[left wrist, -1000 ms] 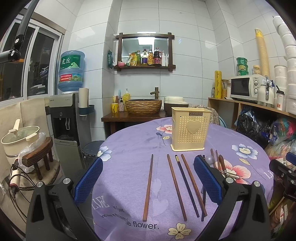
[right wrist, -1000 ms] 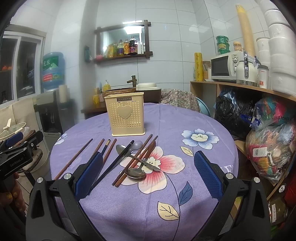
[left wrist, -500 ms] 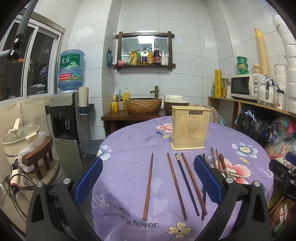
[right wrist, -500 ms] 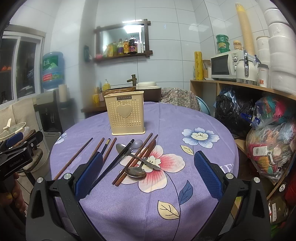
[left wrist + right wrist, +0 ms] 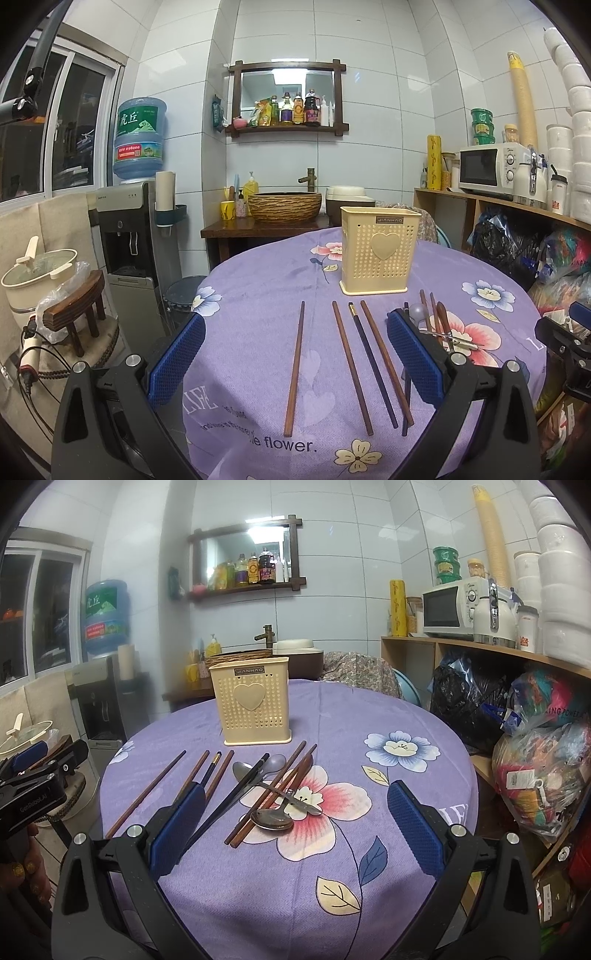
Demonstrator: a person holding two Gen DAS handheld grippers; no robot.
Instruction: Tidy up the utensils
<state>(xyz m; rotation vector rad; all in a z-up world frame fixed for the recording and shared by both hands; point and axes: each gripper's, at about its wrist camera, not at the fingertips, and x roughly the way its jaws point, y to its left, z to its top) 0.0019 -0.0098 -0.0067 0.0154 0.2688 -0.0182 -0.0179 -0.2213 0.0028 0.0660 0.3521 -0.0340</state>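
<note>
A cream perforated utensil holder stands upright on the purple flowered tablecloth. Before it lie several loose chopsticks, among them a brown one and a dark one. To the right, crossed chopsticks and metal spoons lie in a pile on the pink flower. My left gripper hangs open above the near chopsticks. My right gripper is open just short of the spoon pile. Neither holds anything.
The round table drops off at its near edge. A water dispenser and a pot on a stool stand left. Shelves with a microwave and stuffed bags fill the right. A sink counter is behind.
</note>
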